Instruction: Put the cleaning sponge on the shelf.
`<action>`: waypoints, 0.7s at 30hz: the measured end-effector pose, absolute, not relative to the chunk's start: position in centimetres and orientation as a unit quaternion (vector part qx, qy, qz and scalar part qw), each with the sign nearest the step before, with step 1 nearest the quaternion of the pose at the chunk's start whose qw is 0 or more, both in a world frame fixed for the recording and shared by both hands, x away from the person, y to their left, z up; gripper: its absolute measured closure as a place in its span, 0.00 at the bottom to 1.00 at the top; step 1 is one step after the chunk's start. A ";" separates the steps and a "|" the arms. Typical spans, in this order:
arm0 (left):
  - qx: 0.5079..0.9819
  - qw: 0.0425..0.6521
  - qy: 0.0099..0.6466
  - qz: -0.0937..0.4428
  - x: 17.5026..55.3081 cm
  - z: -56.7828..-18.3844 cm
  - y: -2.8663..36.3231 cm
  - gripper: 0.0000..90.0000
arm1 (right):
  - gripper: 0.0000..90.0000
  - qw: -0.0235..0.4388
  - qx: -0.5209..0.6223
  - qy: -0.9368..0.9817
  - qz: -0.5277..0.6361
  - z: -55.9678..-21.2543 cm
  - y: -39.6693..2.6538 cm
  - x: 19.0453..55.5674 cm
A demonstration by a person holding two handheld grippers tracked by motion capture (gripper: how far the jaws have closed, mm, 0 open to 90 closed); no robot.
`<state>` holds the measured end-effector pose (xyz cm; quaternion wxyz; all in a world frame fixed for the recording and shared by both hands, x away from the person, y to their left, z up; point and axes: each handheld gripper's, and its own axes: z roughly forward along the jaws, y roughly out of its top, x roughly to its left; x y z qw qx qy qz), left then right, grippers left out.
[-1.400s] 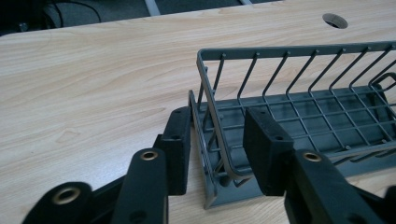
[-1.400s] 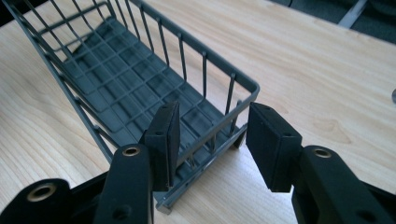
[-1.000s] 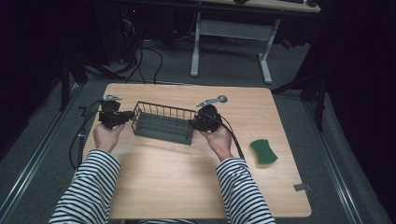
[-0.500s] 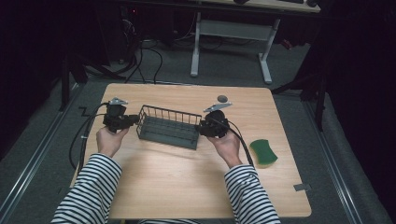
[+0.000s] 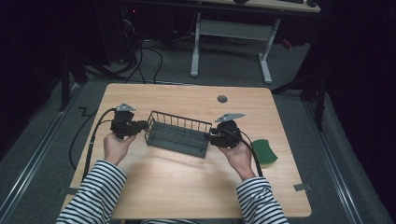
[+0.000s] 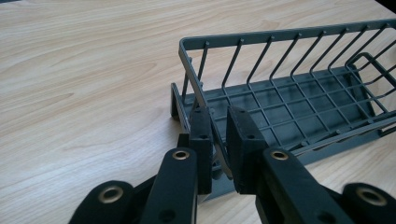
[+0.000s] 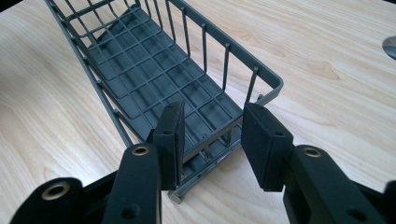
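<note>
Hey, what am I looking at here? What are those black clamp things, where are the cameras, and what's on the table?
A person in striped sleeves holds a hand-held gripper in each hand. One camera looks down from above; one rides on each gripper, looking along its black jaws. On the wooden table sit a grey wire basket, empty, and a green sponge. The left gripper pinches the basket's end rim. The right gripper, whose jaws have just been opening, stands open at the other end.

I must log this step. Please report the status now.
Left gripper shut on wire basket rim. Right gripper just opening, basket end between jaws. Green sponge clear.
</note>
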<state>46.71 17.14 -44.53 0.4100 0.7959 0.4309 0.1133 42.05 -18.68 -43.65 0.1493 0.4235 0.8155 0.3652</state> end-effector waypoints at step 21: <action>0.800 0.442 0.396 0.090 44.2 -45.0 14.2 0.88 | 0.66 0.152 0.438 0.804 0.372 -43.8 -22.8 38.0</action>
